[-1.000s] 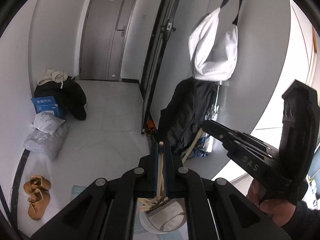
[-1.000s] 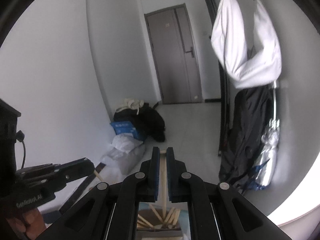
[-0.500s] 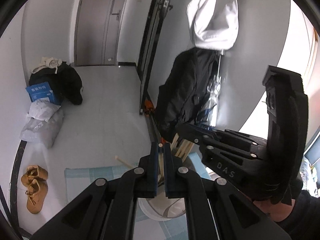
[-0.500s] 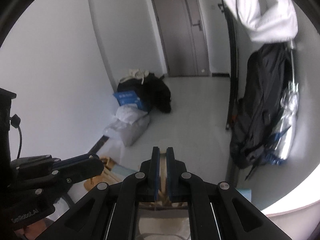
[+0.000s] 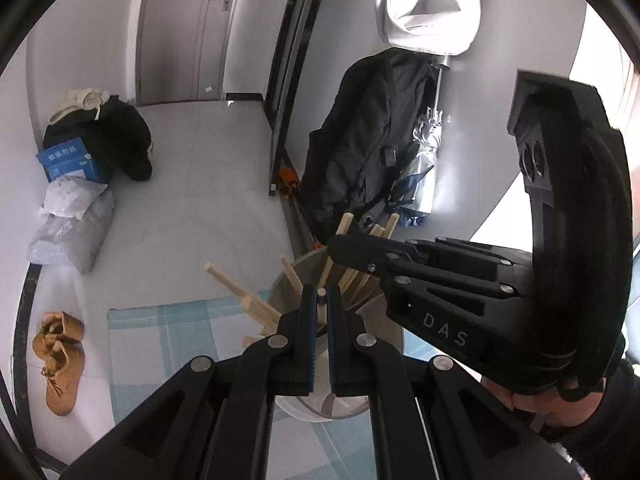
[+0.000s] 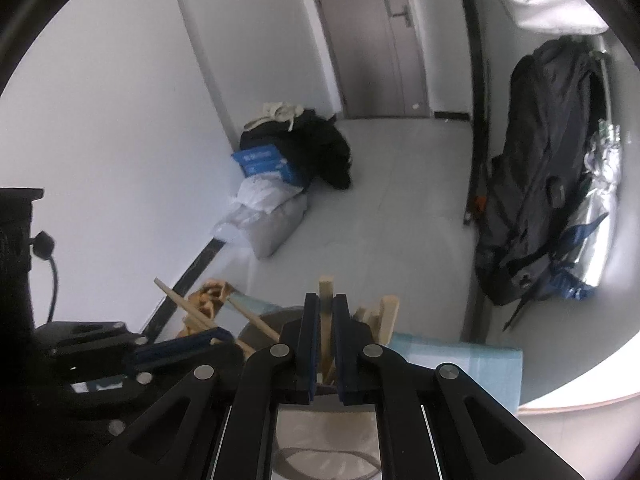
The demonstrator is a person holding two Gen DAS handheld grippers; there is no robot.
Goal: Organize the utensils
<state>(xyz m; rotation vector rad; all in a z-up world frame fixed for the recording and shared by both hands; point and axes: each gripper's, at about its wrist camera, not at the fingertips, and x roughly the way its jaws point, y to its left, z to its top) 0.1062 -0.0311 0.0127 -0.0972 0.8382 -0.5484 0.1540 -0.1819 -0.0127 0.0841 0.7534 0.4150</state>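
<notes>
Chopsticks: wooden chopsticks point(image 5: 340, 276) are standing in a steel holder point(image 5: 288, 284), fanning out with their square tips pointing up and outward over its rim.
Holder: it is sitting on a blue checked cloth point(image 5: 160, 332).
Left gripper: the left gripper point(image 5: 319, 304) is pinching one chopstick point(image 5: 321, 291) between nearly closed jaws; its long axis is running along the fingers, so only the end is showing, pointing away from the camera above the holder.
Right gripper: the right gripper point(image 6: 326, 320) is clamping a second chopstick point(image 6: 326, 286) in nearly closed jaws; this stick is standing roughly upright, tip pointing up past the fingertips, lower end going down toward the holder's mouth.
Left wrist view only: it is showing the right gripper's body reaching in from the right across the far rim, a hand point(image 5: 532, 404) under it, and tan boots point(image 5: 60, 356) on the floor.
Right wrist view only: it is showing the left gripper low at the left, with a chopstick slanting up-left from the holder above it.
</notes>
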